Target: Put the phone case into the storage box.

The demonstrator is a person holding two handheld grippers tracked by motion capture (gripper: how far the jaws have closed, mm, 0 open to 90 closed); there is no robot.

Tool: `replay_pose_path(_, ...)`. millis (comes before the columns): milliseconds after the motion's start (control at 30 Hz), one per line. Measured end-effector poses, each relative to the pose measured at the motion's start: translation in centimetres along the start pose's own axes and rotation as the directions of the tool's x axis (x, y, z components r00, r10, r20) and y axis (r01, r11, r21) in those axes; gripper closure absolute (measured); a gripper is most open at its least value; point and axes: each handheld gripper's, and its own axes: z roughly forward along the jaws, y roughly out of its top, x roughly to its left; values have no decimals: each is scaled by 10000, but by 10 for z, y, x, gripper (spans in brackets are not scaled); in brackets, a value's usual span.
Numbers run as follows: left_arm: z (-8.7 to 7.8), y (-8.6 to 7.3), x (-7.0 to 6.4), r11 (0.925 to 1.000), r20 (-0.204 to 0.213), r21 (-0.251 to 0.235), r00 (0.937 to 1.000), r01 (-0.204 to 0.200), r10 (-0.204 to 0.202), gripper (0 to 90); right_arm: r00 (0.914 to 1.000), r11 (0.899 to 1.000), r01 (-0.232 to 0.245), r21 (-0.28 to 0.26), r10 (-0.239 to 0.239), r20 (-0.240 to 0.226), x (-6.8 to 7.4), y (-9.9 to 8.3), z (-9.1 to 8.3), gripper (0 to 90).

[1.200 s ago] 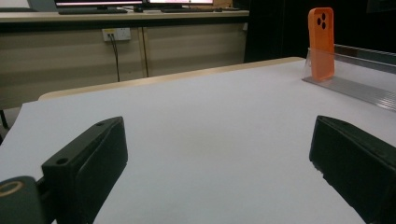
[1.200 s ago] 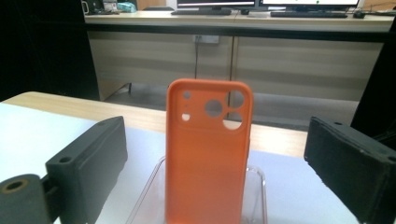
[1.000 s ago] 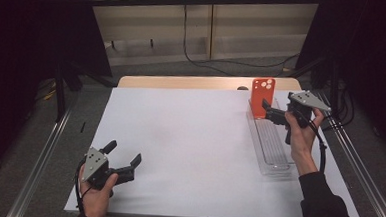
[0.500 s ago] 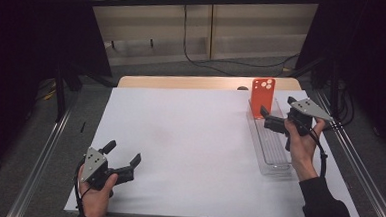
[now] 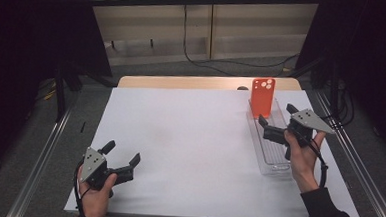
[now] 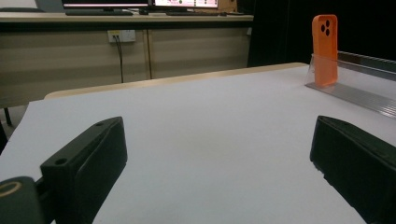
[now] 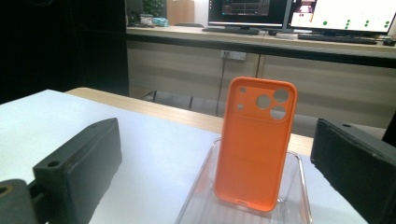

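**Orange phone case stands in clear tray, right jaws spread before it**

High view: the orange plastic phone case with camera cut-outs (image 5: 262,96) stands upright at the far end of a long clear plastic tray (image 5: 273,165), which lies along the right edge of the white surface (image 5: 189,138). The right gripper (image 5: 275,122) hovers over the tray's middle, just short of the case, jaws spread wide and holding nothing; the hand hides part of the tray. The left gripper (image 5: 123,154) sits near the front left corner, jaws wide and empty, well apart from the case.

Left gripper view: both black jaws are cut off by the bottom edge. The case (image 6: 325,49) stands far off toward the right, with the tray (image 6: 359,95) running out of frame.

Right gripper view: the case (image 7: 256,144) stands between the two wide jaws but beyond their tips, untouched. Its foot rests in the tray (image 7: 299,186), whose near part is cut off.
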Motion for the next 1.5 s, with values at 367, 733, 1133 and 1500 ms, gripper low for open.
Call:
replay_pose_path(367, 0, 0, 0, 10000, -41, -15, 10000, 69, -69, 39, 9999, 9999, 140, -59, -139, 54, 6, -8, -25, 10)
replay_pose_path(733, -1, 0, 0, 9999, -99, -49, 9999, 105, -105, 39, 9995, 9999, 114, -111, -111, 287, 7, -18, -50, 10)
replay_pose_path(1133, -2, 1, -1, 10000, -91, -66, 9999, 67, -67, 39, 9987, 9999, 171, 2, -171, 482, 11, -37, -68, 9)
replay_pose_path(1500, -5, 0, -1, 10000, -76, -89, 10000, -19, 19, 39, 9987, 9999, 108, -88, -103, 504, 20, -52, -85, 7)
